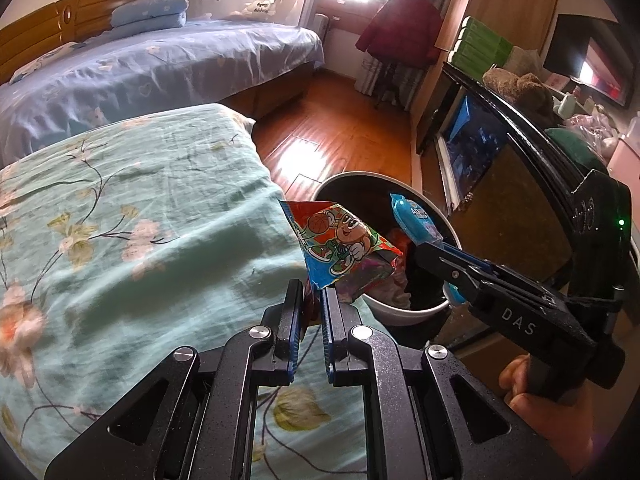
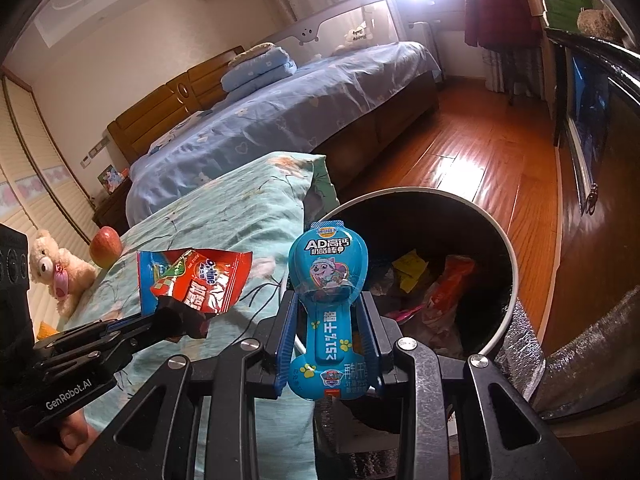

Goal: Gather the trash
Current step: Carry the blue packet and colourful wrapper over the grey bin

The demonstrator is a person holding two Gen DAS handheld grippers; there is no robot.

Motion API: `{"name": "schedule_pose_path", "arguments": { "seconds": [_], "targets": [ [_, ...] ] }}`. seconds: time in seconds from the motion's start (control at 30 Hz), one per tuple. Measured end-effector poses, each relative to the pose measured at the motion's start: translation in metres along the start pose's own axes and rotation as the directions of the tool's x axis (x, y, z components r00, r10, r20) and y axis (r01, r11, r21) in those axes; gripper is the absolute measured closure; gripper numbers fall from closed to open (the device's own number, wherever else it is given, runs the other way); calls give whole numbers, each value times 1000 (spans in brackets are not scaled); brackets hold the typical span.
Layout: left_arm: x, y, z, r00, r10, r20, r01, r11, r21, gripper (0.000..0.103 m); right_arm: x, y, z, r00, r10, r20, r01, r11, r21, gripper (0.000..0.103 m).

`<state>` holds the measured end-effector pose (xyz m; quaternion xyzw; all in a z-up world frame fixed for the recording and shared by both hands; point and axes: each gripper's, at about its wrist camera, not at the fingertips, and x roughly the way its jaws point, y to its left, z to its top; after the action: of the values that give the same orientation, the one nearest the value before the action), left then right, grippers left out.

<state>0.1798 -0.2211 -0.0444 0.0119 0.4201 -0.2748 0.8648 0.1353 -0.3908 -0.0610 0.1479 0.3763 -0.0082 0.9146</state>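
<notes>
Trash bin [image 2: 506, 248] sits below your pinched, feather-light crinkly wrappers: left gripper [image 1: 311, 304] holds the red wrapper [image 1: 340, 244], right gripper [image 2: 329, 312] the blue [image 2: 328, 276].

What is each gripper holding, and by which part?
The left gripper pinches the red snack wrapper by its lower edge. The right gripper clamps the blue cheese-stick packet around its narrow stem, below the wide top.
</notes>
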Motion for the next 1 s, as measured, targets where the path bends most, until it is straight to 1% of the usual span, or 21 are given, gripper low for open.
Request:
{"name": "schedule_pose_path", "arguments": {
  "seconds": [1.0],
  "targets": [
    [25, -19, 6, 999, -8, -36, 9, 1000, 23, 95, 8, -29, 1, 999, -35, -12, 35, 999, 33, 72]
  ]
}}
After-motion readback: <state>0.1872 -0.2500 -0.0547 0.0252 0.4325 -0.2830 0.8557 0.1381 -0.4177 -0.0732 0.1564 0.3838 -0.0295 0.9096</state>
